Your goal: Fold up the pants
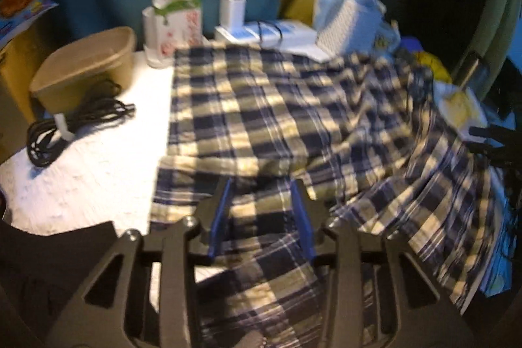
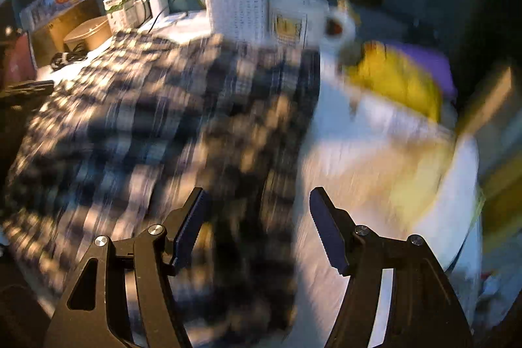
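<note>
From your left wrist camera, you look down over plaid pants [image 1: 261, 106] in navy and cream, spread across a white tabletop [image 1: 88, 172]. The upper layer lies folded over a lower one, its edge running across just ahead of your left gripper [image 1: 265, 204]. The blue-padded jaws stand partly apart, with plaid cloth visible below and between them; the pads do not press on it. To the left of the pants sit a tan oval container [image 1: 84, 67] and a coil of black cable [image 1: 68, 126]. Behind the pants stand a white and green carton [image 1: 177, 18], a white charger [image 1: 232, 9] and a white woven basket [image 1: 347, 22]. The other gripper shows as a dark shape at the right edge.

From your right wrist camera, the picture is heavily blurred. The pants [image 2: 156, 126] fill the left and centre, their right edge lying on the white surface. Your right gripper [image 2: 257, 217] has its jaws spread wide, nothing between them but the cloth edge beneath. Behind stand the woven basket [image 2: 239, 8], a white mug [image 2: 300, 18] and something yellow [image 2: 394, 80].
</note>
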### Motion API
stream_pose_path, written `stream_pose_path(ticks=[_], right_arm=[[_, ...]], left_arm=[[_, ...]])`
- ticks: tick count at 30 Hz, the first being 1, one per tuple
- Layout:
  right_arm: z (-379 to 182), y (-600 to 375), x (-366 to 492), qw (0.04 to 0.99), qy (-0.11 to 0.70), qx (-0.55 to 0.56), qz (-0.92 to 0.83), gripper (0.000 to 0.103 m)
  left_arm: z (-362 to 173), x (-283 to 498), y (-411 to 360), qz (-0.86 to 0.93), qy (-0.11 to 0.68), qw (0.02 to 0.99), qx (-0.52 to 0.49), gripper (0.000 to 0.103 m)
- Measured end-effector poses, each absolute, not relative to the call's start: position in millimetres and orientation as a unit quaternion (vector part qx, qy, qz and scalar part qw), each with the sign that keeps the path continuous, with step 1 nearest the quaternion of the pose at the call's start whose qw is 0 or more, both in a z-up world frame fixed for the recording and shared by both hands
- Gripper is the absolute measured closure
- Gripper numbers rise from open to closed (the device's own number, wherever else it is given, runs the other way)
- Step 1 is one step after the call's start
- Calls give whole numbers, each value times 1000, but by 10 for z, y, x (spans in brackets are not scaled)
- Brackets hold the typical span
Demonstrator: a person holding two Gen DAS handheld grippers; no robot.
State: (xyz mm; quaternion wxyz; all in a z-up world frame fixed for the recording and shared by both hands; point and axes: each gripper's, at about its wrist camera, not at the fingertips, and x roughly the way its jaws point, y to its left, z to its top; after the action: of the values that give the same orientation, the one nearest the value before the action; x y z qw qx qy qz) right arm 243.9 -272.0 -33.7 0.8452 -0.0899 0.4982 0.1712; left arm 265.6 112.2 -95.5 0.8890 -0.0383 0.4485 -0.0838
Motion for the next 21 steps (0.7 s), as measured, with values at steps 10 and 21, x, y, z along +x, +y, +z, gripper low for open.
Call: stream_pose_path(ticks=[10, 21], right_arm=[[-442, -2816, 1965, 866, 481, -93, 101, 95], [77, -2897, 2129, 896, 426, -84, 94, 27]], left_arm=[[-1023, 2866, 1041, -74, 465, 881, -49, 63], [-1132, 3280, 1364, -25, 481, 875, -41, 50]])
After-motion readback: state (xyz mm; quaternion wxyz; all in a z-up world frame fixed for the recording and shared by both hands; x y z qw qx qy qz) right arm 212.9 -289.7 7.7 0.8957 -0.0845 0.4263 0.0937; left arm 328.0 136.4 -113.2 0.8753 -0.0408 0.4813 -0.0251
